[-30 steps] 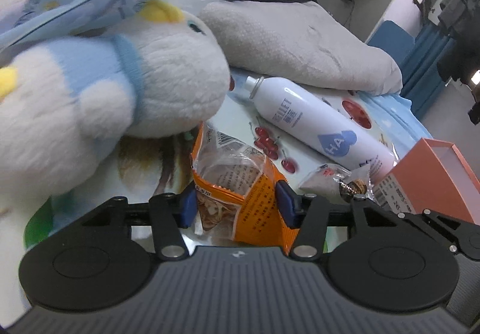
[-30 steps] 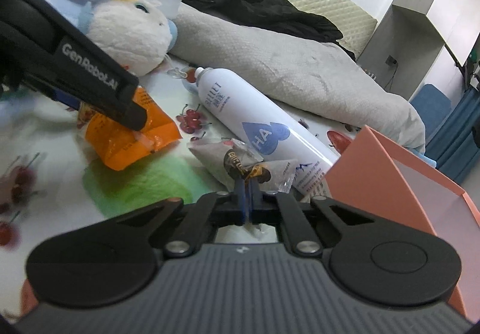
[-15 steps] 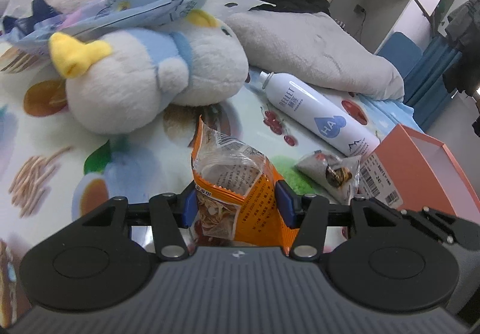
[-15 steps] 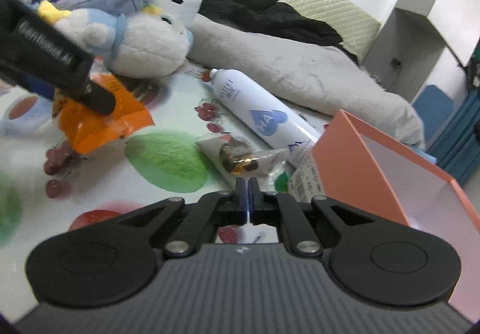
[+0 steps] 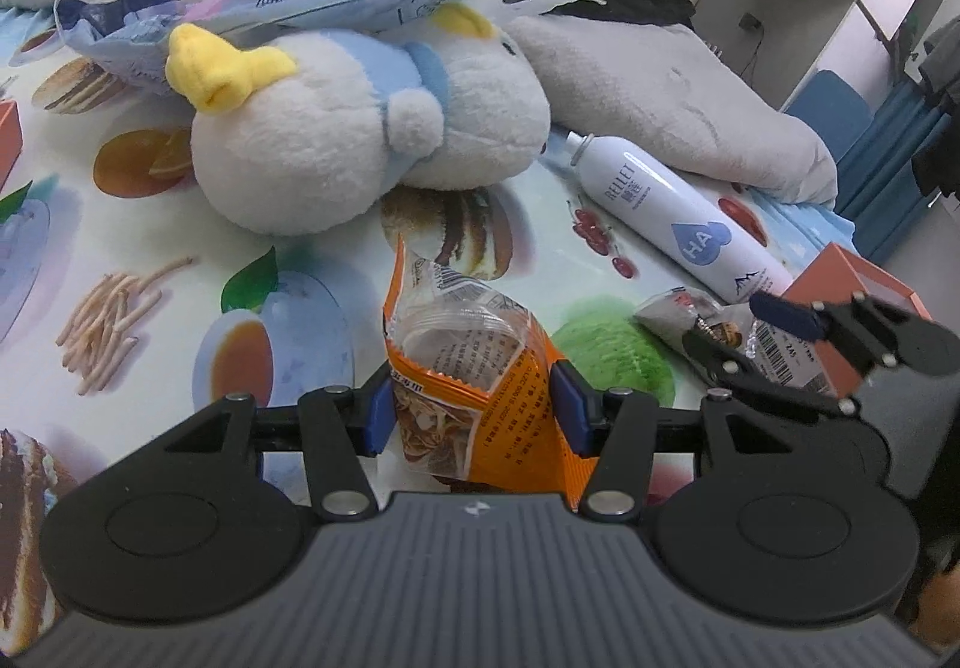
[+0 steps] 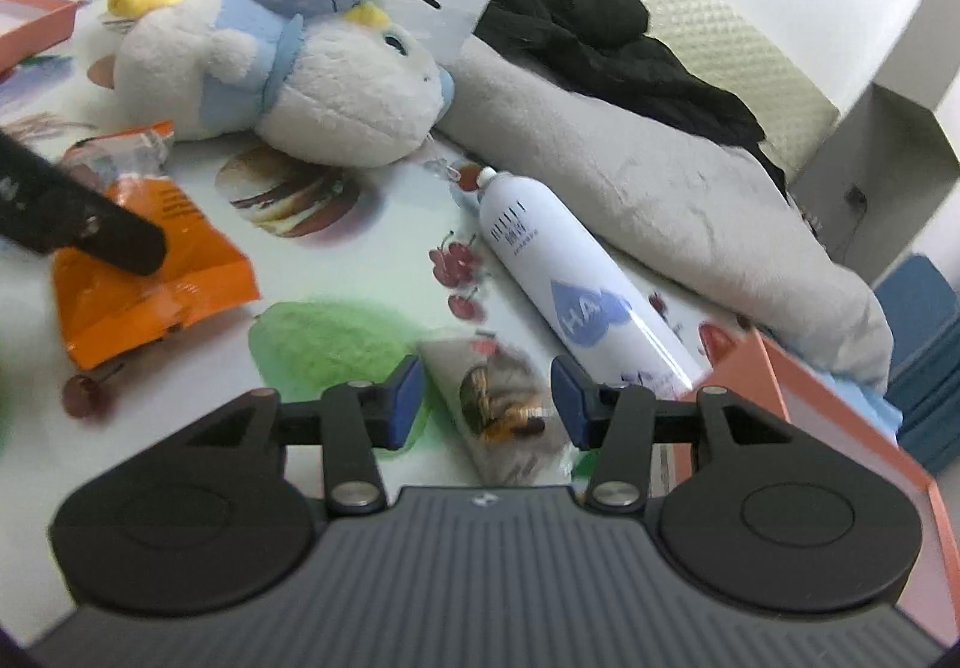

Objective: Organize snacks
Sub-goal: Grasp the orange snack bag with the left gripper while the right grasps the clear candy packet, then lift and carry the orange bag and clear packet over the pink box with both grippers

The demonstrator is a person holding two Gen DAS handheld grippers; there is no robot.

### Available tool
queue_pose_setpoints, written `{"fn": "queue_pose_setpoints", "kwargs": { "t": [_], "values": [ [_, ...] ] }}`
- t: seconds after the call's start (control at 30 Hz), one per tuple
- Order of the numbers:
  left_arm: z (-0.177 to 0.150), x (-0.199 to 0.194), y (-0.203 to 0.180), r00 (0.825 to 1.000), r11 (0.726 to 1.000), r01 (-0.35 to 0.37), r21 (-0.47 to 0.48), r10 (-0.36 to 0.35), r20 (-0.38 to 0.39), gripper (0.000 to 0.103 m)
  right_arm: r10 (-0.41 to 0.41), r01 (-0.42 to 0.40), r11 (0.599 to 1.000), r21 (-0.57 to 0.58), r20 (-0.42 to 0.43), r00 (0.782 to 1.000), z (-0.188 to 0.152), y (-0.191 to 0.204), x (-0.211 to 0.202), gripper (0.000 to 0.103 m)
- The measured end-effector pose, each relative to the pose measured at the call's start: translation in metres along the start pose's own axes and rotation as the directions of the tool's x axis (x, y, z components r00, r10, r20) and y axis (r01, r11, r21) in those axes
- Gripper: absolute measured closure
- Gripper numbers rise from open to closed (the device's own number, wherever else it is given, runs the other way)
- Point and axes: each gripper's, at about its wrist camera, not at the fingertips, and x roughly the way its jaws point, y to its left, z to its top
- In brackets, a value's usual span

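My left gripper (image 5: 474, 407) is shut on an orange snack packet (image 5: 474, 368) with a clear window, lifted off the printed bedsheet; the same packet (image 6: 150, 272) shows at the left of the right wrist view. A small grey snack packet (image 6: 501, 410) lies on the sheet between the blue pads of my right gripper (image 6: 487, 398), whose jaws are opening and do not press on it. The right gripper (image 5: 738, 323) also appears at the right of the left wrist view, over that grey packet (image 5: 684, 317). An orange box (image 6: 840, 410) stands just to the right.
A white plush toy (image 5: 360, 128) with a blue plastic bag on it lies behind. A white spray bottle (image 6: 576, 290) rests beside a grey pillow (image 6: 660, 200). Black clothing lies further back. Another orange box edge (image 6: 30, 17) shows at far left.
The right gripper's jaws went from shut to apart, now straddling the grey packet. The left gripper drew back from the plush toy with the orange packet still held.
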Motion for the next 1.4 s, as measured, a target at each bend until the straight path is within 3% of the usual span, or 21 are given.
{"fn": "queue_pose_setpoints", "kwargs": {
  "t": [0.23,0.33,0.4,0.7,1.0,1.17,1.4],
  "values": [
    [-0.001,0.007,0.002,1.000,1.000,0.007,-0.001,-0.007,-0.010,0.044,0.006,-0.011,0.998,-0.054,-0.094,0.996,-0.002,0.006,0.030,0.056],
    [-0.002,0.006,0.004,1.000,1.000,0.007,-0.008,-0.007,-0.017,0.044,-0.010,0.003,0.997,-0.072,-0.099,0.995,-0.005,0.010,0.031,0.079],
    [-0.001,0.004,0.004,1.000,1.000,0.002,-0.003,-0.002,-0.017,0.044,-0.032,0.023,0.997,-0.079,-0.102,0.994,-0.007,0.011,0.029,0.083],
    [-0.006,-0.014,-0.005,1.000,1.000,0.003,0.014,-0.003,-0.008,0.044,0.015,-0.011,0.999,0.032,-0.103,0.995,-0.013,-0.003,-0.003,0.087],
    [-0.033,-0.062,-0.016,1.000,0.999,0.003,0.032,-0.003,-0.021,0.044,0.071,-0.062,0.993,0.103,-0.085,0.994,-0.022,0.000,-0.070,0.088],
    [-0.049,-0.096,-0.019,1.000,0.999,0.005,0.040,-0.004,-0.020,0.044,0.115,-0.102,0.979,0.175,-0.066,0.991,-0.026,0.000,-0.110,0.088],
    [-0.076,-0.129,-0.031,1.000,0.999,0.003,0.037,-0.002,-0.027,0.044,0.211,-0.182,0.925,0.333,-0.053,0.976,-0.053,0.005,-0.151,0.088]
  ]
}}
